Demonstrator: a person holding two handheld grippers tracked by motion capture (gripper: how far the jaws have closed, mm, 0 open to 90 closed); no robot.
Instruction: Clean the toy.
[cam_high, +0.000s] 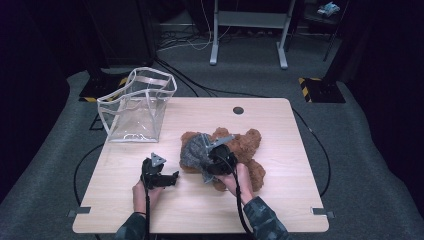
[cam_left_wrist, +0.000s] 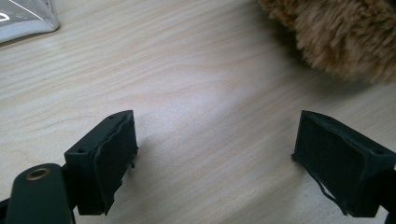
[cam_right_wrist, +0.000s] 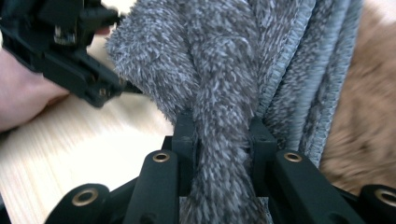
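A brown plush bear (cam_high: 246, 145) lies on the wooden table (cam_high: 285, 200), right of centre. A grey fuzzy cloth (cam_high: 192, 150) is bunched over its left side. My right gripper (cam_high: 204, 161) is shut on a fold of that cloth, and in the right gripper view the grey pile (cam_right_wrist: 219, 56) is squeezed between the two jaws of the right gripper (cam_right_wrist: 222, 135), with brown fur (cam_right_wrist: 362, 107) behind. My left gripper (cam_high: 174, 177) rests low over the table just left of the cloth, open, with bare wood between its jaws (cam_left_wrist: 215, 154). Bear fur (cam_left_wrist: 336, 32) shows at its upper right.
A clear plastic bag with white trim (cam_high: 137, 105) stands open at the table's back left; its corner (cam_left_wrist: 23, 18) shows in the left gripper view. A round cable hole (cam_high: 238, 110) sits near the far edge. The left gripper (cam_right_wrist: 65, 51) and its hand appear beside the cloth.
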